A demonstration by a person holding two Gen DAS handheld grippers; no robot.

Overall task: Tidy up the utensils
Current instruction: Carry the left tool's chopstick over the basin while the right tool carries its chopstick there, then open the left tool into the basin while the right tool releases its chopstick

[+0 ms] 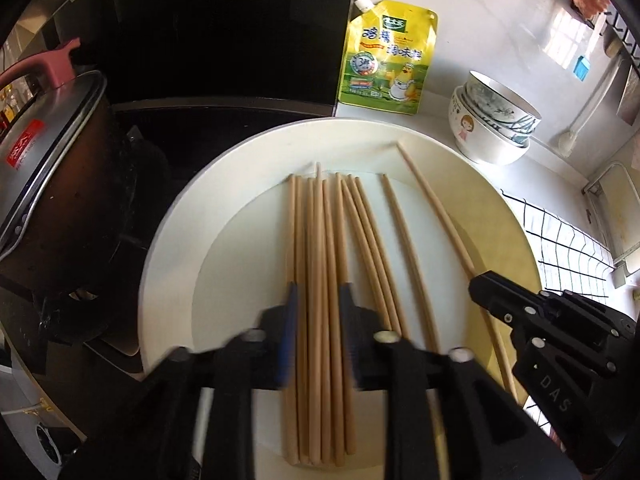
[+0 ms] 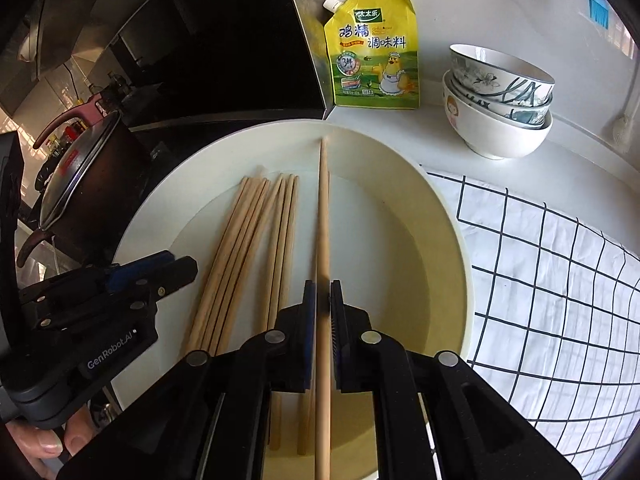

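two grippers over the plate [image 1: 172, 240]: left gripper [image 1: 318, 304] fingers spread astride the chopstick bundle [image 1: 320, 280] lying near-to-far; right gripper [image 2: 322, 300] fingers slightly parted around one chopstick [image 2: 323, 208].

We log layout relative to plate [image 2: 448, 216]: chopsticks [image 2: 240, 248] lying in plate; seasoning pouch [image 2: 374, 50] behind plate; stacked bowls [image 2: 500, 100] behind-right; gridded cloth [image 2: 560, 280] right of plate; lidded pot [image 2: 76, 184] left.
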